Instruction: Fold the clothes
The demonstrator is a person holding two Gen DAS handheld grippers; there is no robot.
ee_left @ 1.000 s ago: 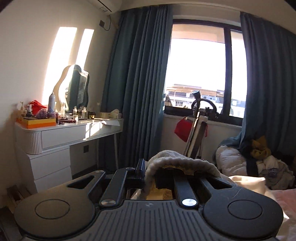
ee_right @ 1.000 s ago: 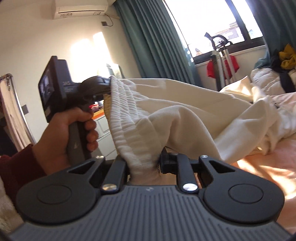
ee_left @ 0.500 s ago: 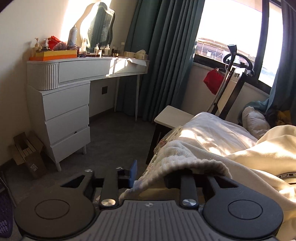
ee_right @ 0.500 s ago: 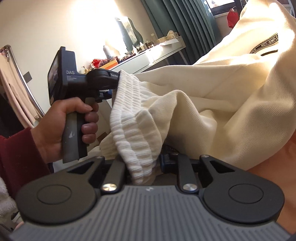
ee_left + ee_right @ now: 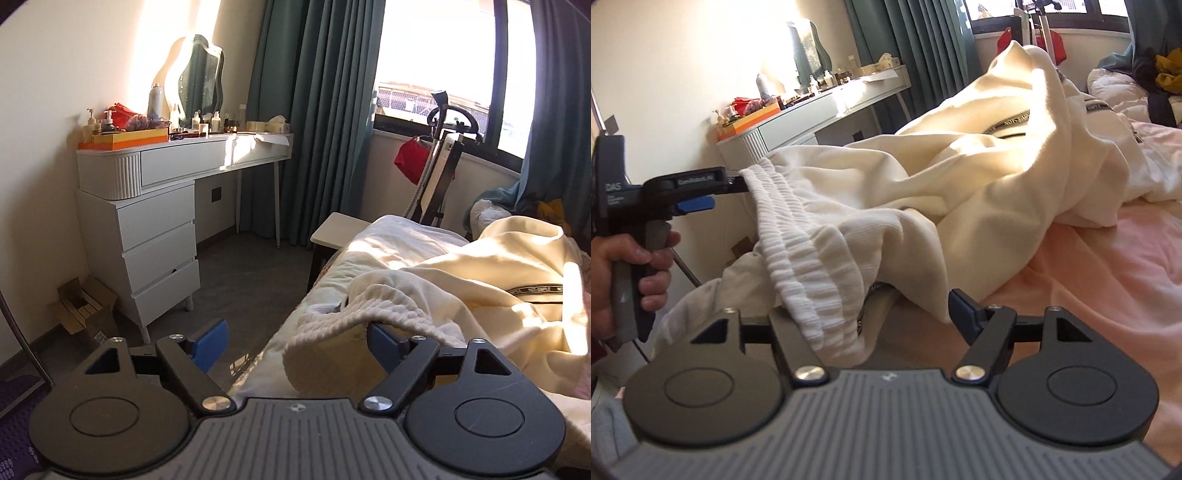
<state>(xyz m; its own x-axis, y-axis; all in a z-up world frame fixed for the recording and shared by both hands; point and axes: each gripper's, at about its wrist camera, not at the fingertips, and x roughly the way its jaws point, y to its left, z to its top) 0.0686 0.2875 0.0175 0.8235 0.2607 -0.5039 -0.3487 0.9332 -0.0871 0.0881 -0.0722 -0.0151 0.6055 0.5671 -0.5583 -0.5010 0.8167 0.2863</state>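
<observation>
A cream sweatshirt (image 5: 480, 280) with a white ribbed hem (image 5: 816, 273) lies spread on the bed (image 5: 1108, 280). My left gripper (image 5: 295, 343) is open; the ribbed hem (image 5: 354, 325) drapes over its right finger. In the right wrist view the left gripper (image 5: 701, 192) shows at the far left, held by a hand, at the hem's far end. My right gripper (image 5: 882, 314) is open; the hem lies slack over its left finger, and its right finger stands free above the sheet.
A white dressing table (image 5: 155, 192) with bottles and a mirror stands left, by teal curtains (image 5: 314, 110). A small stool (image 5: 340, 232) and a garment steamer (image 5: 439, 166) stand by the window. More clothes pile at the far right (image 5: 1160, 74). A cardboard box (image 5: 85, 310) sits on the floor.
Both grippers have opened and let go of the ribbed hem. The sweatshirt has come down from the air onto the bed.
</observation>
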